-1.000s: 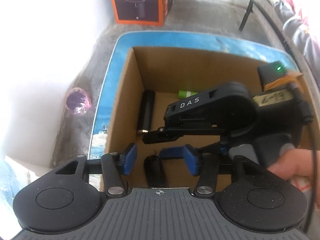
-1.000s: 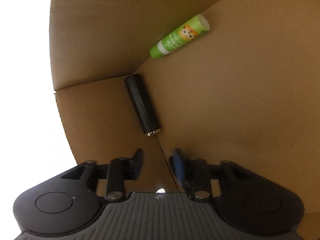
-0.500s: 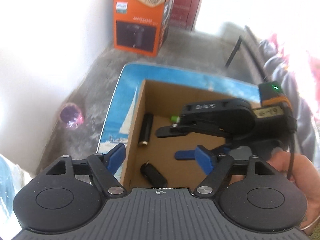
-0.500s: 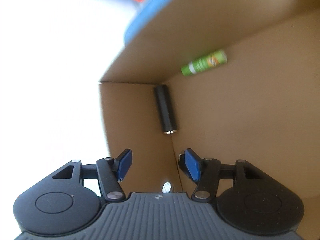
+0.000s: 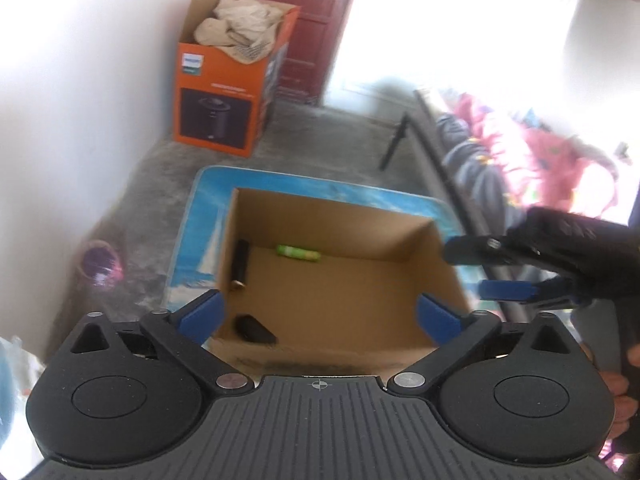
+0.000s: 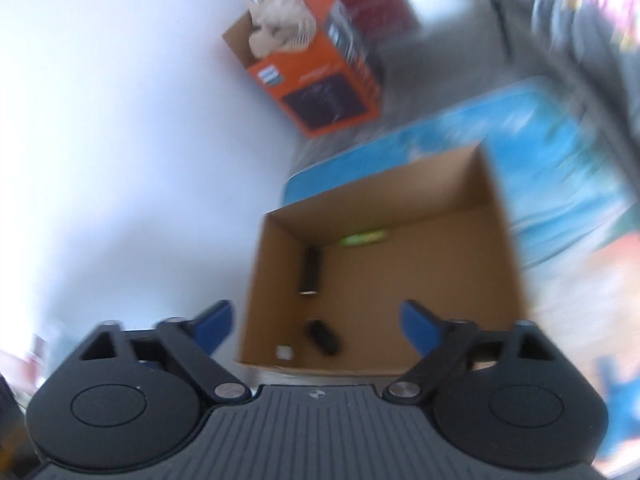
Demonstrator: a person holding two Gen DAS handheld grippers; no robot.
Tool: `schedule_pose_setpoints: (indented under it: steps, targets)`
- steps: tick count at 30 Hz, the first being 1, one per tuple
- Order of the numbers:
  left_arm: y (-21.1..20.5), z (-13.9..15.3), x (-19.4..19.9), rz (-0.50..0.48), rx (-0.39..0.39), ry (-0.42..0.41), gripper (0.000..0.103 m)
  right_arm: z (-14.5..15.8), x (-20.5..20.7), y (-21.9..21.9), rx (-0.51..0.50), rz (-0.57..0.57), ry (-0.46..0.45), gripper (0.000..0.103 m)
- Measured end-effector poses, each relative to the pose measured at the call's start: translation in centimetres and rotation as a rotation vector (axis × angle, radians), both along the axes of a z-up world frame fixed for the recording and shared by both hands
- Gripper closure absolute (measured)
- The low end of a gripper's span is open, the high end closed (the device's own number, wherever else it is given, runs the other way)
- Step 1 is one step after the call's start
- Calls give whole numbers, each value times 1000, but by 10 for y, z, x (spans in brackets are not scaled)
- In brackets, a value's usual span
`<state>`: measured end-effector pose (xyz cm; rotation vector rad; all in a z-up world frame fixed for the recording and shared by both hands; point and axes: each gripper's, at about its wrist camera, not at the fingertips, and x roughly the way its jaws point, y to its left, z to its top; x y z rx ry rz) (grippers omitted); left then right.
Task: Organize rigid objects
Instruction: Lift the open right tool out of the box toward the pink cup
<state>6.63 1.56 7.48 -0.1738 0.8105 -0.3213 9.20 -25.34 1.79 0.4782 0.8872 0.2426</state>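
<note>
An open cardboard box sits on a blue mat. Inside lie a green tube at the far wall, a black cylinder along the left wall, and a small black object near the front. A small white piece lies beside it. My left gripper is open and empty, above the box's near edge. My right gripper is open and empty, above the box; it also shows in the left wrist view at the box's right side.
An orange carton stuffed with paper stands against the white wall by a dark red door. A pink wrapper lies on the grey floor. A black bar and colourful cloth are at the right.
Both grippers have risen out of the box and opened wide. The right gripper has pulled away to the box's right side. The small black object now lies free in the box.
</note>
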Motion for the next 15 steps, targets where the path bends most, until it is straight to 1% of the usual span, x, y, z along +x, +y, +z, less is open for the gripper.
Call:
schedule_pose_setpoints:
  steps: [2,5,9,12,14,15]
  targets:
    - [0,1,-10,-29,-37,8,0,14,-26,-3,-117,-15,-56,0]
    - [-2,1,-22,-75,-88,19,0,23,-54,4,-291,-21,-96,0]
    - [-1,-4,-32,-109,-181,52,0,24,-82,14,-486,-28,-124,0]
    - [2,-16,-35,-133,-269,114,0,20,-101,25,-632,-45,-134,0]
    - [2,-25,-38,-130,-290,140,0,13,-108,27,-690,-47,-137,0]
    - [0,-30,-40,-129,-288,142,0,9,-112,26,-692,-37,-129,0]
